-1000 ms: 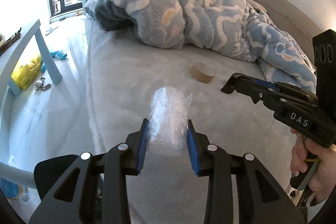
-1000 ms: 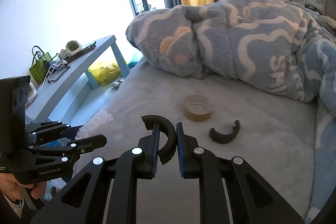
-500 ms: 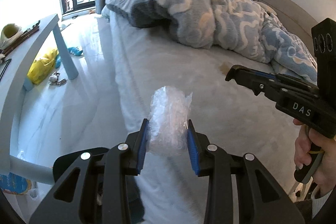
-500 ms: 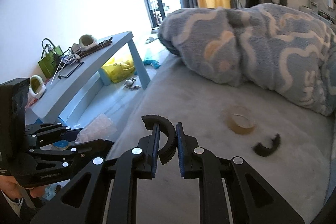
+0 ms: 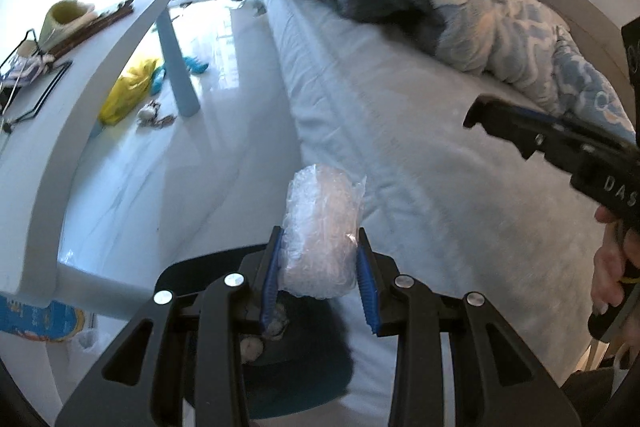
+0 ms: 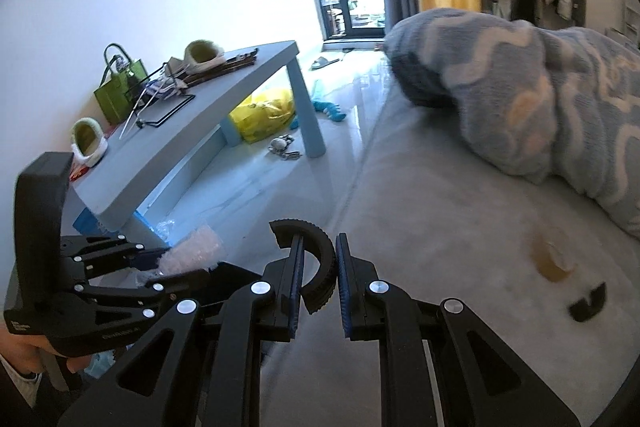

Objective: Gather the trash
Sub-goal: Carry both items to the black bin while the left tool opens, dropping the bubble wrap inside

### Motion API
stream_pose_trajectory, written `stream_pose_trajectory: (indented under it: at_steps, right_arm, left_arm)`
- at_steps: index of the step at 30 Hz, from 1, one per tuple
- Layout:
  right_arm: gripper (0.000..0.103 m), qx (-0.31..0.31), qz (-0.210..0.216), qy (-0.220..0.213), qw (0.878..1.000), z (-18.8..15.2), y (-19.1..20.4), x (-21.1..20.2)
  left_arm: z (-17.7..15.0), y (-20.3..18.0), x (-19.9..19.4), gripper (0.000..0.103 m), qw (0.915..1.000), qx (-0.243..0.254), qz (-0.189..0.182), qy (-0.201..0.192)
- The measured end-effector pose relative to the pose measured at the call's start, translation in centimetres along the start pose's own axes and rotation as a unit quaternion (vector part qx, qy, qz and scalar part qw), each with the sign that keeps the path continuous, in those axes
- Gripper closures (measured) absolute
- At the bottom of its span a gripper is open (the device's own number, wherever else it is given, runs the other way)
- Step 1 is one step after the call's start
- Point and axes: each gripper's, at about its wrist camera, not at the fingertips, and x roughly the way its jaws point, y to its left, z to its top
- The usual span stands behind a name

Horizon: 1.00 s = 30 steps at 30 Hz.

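Beside the grey bed (image 5: 420, 155), over a dark bin (image 5: 304, 359) on the floor, left gripper (image 5: 320, 267) clamped on a bubble-wrap wad (image 5: 320, 227) between its blue pads; right gripper (image 6: 318, 281) pinching a black curved plastic piece (image 6: 316, 263) above the mattress edge.

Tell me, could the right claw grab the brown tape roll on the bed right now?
Probably not yet. The right claw is already shut on a curved black plastic piece, so it has no free grip. The brown tape roll lies uncovered on the grey bed, off to its side.
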Motion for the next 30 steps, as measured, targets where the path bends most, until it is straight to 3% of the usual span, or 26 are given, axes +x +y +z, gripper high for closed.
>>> stream_pose_trajectory:
  at_steps: [9, 14, 17, 18, 19, 22, 30]
  right_arm:
    - [0.087, -0.024, 0.028, 0.016, 0.999, 0.9, 5.4, 3.1]
    - [0.087, -0.034, 0.036, 0.031, 0.998, 1.2, 8.0, 5.1]
    - [0.087, -0.04, 0.04, 0.039, 0.998, 1.3, 9.3, 6.4]
    - [0.087, -0.042, 0.04, 0.041, 0.997, 1.3, 9.5, 6.6]
    - [0.087, -0.044, 0.041, 0.044, 0.997, 1.3, 10.0, 7.0]
    - [0.087, -0.049, 0.043, 0.051, 0.997, 1.1, 10.9, 8.0]
    - [0.087, -0.067, 0.043, 0.085, 0.993, 0.1, 13.3, 11.2]
  left_arm:
    - [-2.2, 4.1, 0.1, 0.066, 0.9992, -0.007, 0.022, 0.033]
    - [-3.7, 6.3, 0.6, 0.065, 0.9974, -0.014, 0.012, 0.07]
    - [-4.4, 7.3, 0.7, 0.057, 0.9961, -0.018, 0.009, 0.086]
    - [-4.6, 7.6, 0.7, 0.049, 0.9959, -0.018, 0.009, 0.088]
    - [-4.7, 7.9, 0.7, 0.04, 0.9958, -0.017, 0.009, 0.09]
    - [-4.9, 8.7, 0.1, 0.032, 0.9959, -0.018, 0.014, 0.087]
    - [-4.5, 10.5, -2.7, 0.028, 0.9986, -0.029, 0.01, 0.043]
